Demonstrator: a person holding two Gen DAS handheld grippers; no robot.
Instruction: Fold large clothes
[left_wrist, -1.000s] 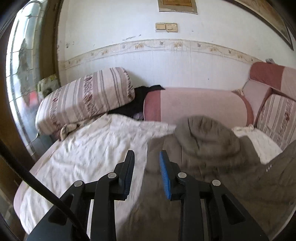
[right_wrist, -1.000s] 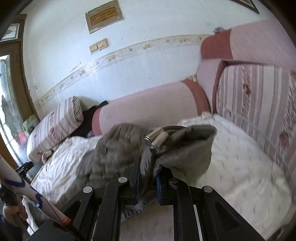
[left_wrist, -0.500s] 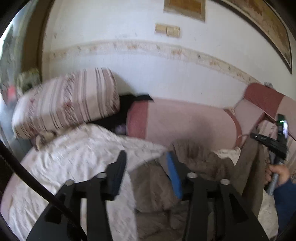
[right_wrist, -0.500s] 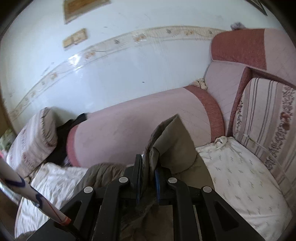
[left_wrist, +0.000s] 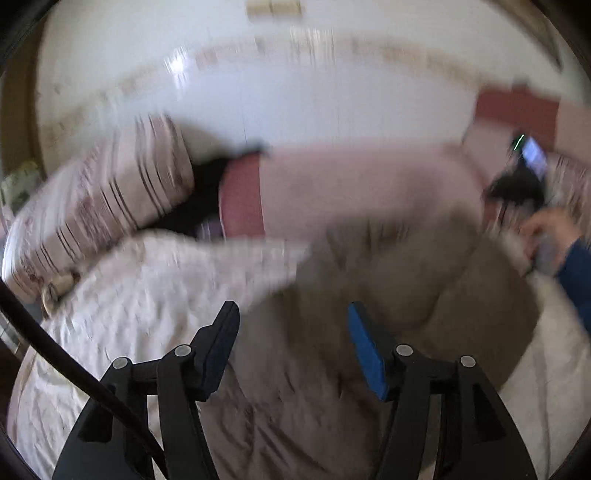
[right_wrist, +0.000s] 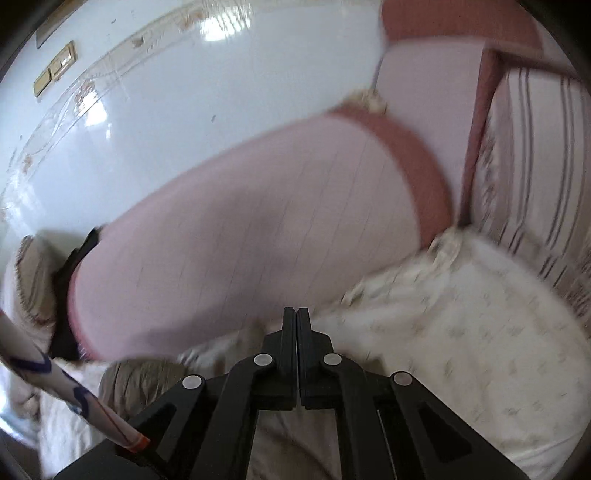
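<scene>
Both fisheye views are bright with daylight and heavily motion-smeared. Glare patches shine on the glossy wall (right_wrist: 177, 122) above and left of the right gripper (right_wrist: 297, 317). Only the gripper fingers stay sharp; the edges bow and darken.

Home living room: pink sofa (right_wrist: 236, 236), striped cushions (left_wrist: 107, 199), wall switches (right_wrist: 55, 72), patterned throw (right_wrist: 461, 332).
</scene>
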